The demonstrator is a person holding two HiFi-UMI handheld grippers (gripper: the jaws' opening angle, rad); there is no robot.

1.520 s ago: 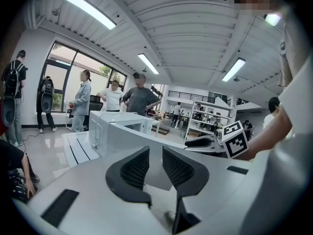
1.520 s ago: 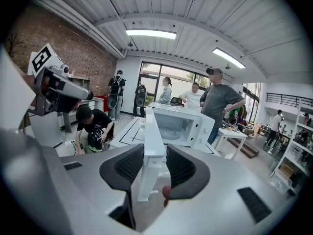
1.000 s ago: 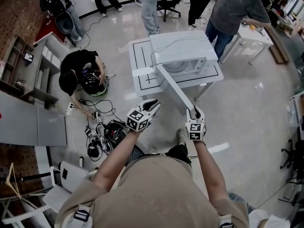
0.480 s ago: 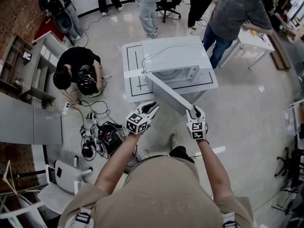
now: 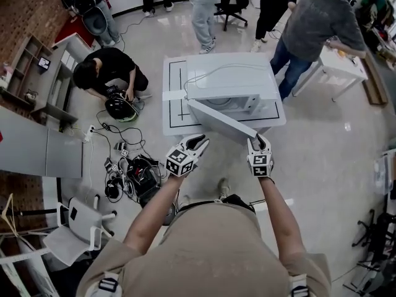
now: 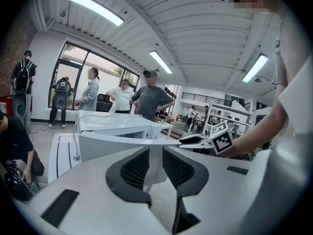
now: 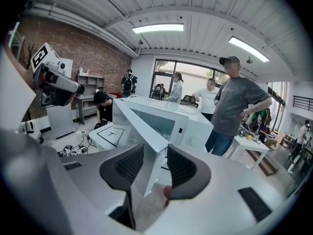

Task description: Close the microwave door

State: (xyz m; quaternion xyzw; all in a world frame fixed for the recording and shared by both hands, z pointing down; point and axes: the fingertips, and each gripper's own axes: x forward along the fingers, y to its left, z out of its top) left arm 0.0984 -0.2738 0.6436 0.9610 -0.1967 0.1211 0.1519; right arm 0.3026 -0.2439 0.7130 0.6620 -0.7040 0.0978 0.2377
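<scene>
Boxy white microwave [image 5: 232,79], flat door [image 5: 221,120] in ribbed right gripper [image 5: 260,140]

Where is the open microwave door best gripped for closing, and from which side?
Grip the microwave door at its free edge, opposite the hinge, coming edge-on from the front: the thin panel juts out and fits the jaws of the right gripper.
</scene>
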